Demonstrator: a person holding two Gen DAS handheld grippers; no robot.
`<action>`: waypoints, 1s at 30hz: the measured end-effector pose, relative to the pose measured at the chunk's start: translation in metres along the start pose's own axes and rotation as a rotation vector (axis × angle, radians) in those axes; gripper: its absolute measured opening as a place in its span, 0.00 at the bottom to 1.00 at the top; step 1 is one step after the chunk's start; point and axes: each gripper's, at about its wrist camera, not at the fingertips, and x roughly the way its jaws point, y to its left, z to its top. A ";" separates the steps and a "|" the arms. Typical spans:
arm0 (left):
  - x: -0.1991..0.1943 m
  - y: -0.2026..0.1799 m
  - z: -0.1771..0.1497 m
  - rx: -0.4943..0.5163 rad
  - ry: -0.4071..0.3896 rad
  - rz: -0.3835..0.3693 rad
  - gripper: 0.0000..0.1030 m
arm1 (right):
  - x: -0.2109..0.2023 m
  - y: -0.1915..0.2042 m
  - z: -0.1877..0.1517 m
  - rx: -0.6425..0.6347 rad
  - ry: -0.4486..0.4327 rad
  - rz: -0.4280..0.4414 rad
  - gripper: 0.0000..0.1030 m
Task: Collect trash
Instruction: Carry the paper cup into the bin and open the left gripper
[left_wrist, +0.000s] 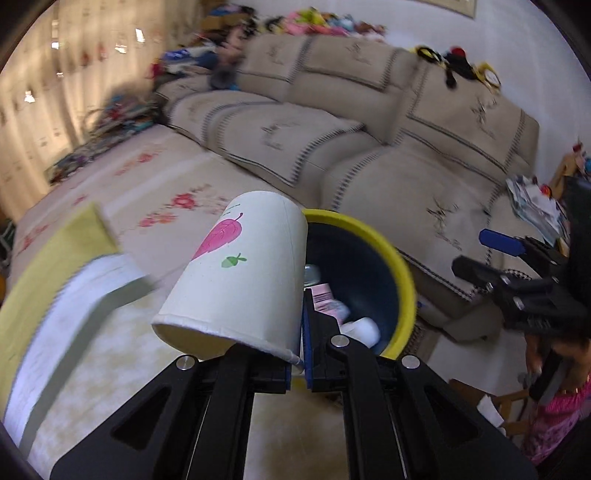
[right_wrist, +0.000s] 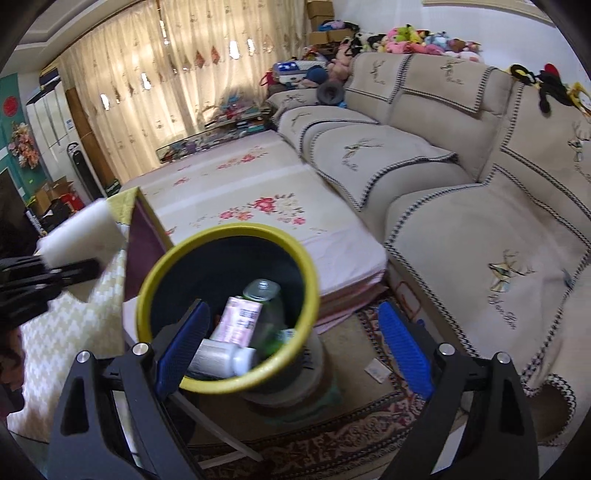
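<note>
Left tool (left_wrist: 298, 363) clamped on paper cup (left_wrist: 236, 273) rim, bin (left_wrist: 402, 266) at 3 o'clock. Right tool (right_wrist: 295, 350) apart, empty. Risk: thin rim pinch (cup tilted) slips, lands outside bin.

Beside the yellow-rimmed, dark-walled bin (right_wrist: 295, 254), the white paper cup (left_wrist: 236, 280) bore a pink leaf and green acorn.

- Paper cup (left_wrist: 240, 273): matt white, printed.
- Bin (right_wrist: 295, 254): smooth yellow plastic rim.
- Sofa (right_wrist: 461, 206): beige cloth covers.
- Gripper pads (right_wrist: 406, 349): ribbed blue.
</note>
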 end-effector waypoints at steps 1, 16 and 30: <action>0.013 -0.011 0.007 0.001 0.021 -0.013 0.06 | -0.001 -0.003 -0.001 0.002 0.003 -0.005 0.85; -0.130 0.001 -0.065 -0.189 -0.199 0.247 0.95 | -0.038 0.050 -0.016 -0.101 -0.029 0.124 0.85; -0.366 0.025 -0.282 -0.544 -0.414 0.696 0.95 | -0.129 0.171 -0.055 -0.328 -0.133 0.295 0.89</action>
